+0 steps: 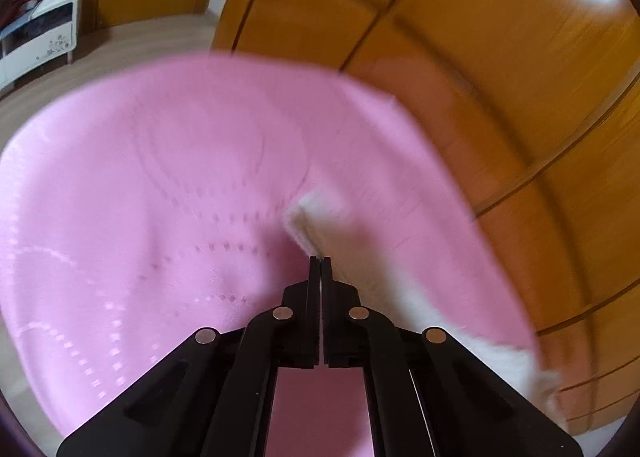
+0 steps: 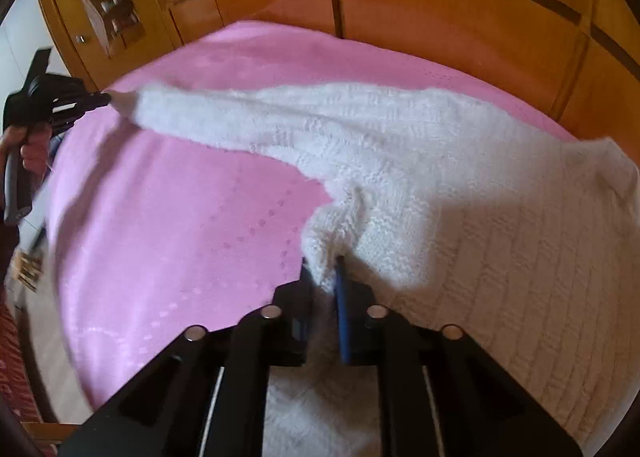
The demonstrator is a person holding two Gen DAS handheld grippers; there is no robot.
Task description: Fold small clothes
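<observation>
Looking through the left wrist camera first: the left gripper (image 1: pixel 320 263) has its two black fingers pressed flat together, no gap at all between the tips. A white sweater (image 1: pixel 320 213) runs from just past those tips, at about 12 o'clock from them, down toward 4 o'clock and the lower right edge of the view. Whether the tips actually pinch any of the knit I can't tell from this side (the whole frame is pretty smeared). Everything lies on a pink blanket (image 1: pixel 160 185) that fills most of the picture. Orange wooden cabinet doors (image 1: pixel 500 69) curve around from 12 to 4 o'clock, and a white cabinet (image 1: pixel 38 37) sits up at 10 o'clock.

Right wrist camera is much clearer. The right gripper (image 2: pixel 323 269) is clamped on a bunched-up fold of the sweater (image 2: pixel 440 185), with white knit squeezed between the fingers and more of it hanging beneath the gripper. The body of the sweater spreads over the blanket (image 2: pixel 180 217) toward 3 o'clock. One sleeve stretches out to 10 o'clock, and its cuff meets the tip of the left gripper (image 2: pixel 105 99), which looks to be pinching that cuff. A hand (image 2: pixel 30 145) holds that gripper's handle at 9 o'clock. Cabinet doors (image 2: pixel 440 17) run along the top.
</observation>
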